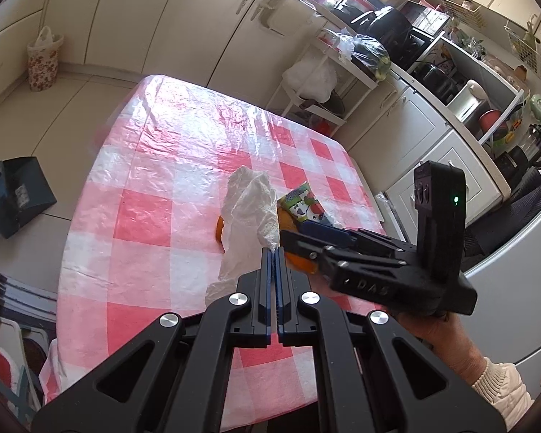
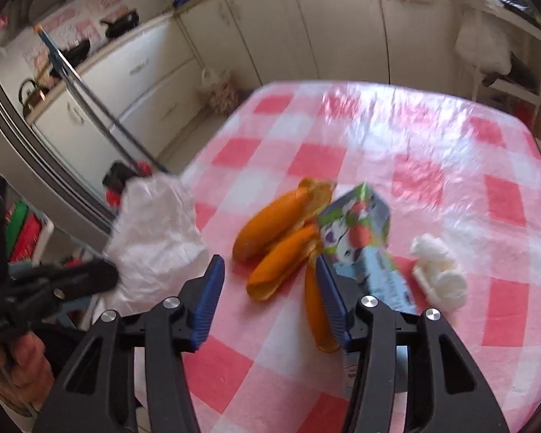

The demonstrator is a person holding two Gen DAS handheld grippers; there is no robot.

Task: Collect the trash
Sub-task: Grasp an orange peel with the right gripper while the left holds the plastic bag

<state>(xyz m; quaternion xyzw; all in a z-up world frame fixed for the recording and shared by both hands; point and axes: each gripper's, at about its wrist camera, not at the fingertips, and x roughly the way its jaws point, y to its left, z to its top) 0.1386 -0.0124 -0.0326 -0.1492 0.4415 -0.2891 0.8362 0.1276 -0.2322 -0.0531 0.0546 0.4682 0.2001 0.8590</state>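
Several orange peels [image 2: 267, 227] lie on the pink checked tablecloth [image 2: 414, 137], with a colourful juice carton [image 2: 360, 238] just right of them and a crumpled white tissue [image 2: 436, 270] further right. My right gripper [image 2: 270, 288] hovers open over the near peels, nothing pressed between its blue pads. A white plastic bag [image 1: 249, 216] stands upright at the table's left side. My left gripper [image 1: 274, 252] is shut on the bag's edge. In the left wrist view, the right gripper [image 1: 295, 241] reaches in from the right over the carton [image 1: 304, 205] and a peel [image 1: 219, 232].
A blue dustpan [image 1: 18, 195] with a long handle stands on the floor to the left. A floral bin [image 1: 43, 61] sits by the cabinets. A white shelf trolley [image 1: 328, 83] stands past the table's far corner. A fridge [image 1: 515, 288] is on the right.
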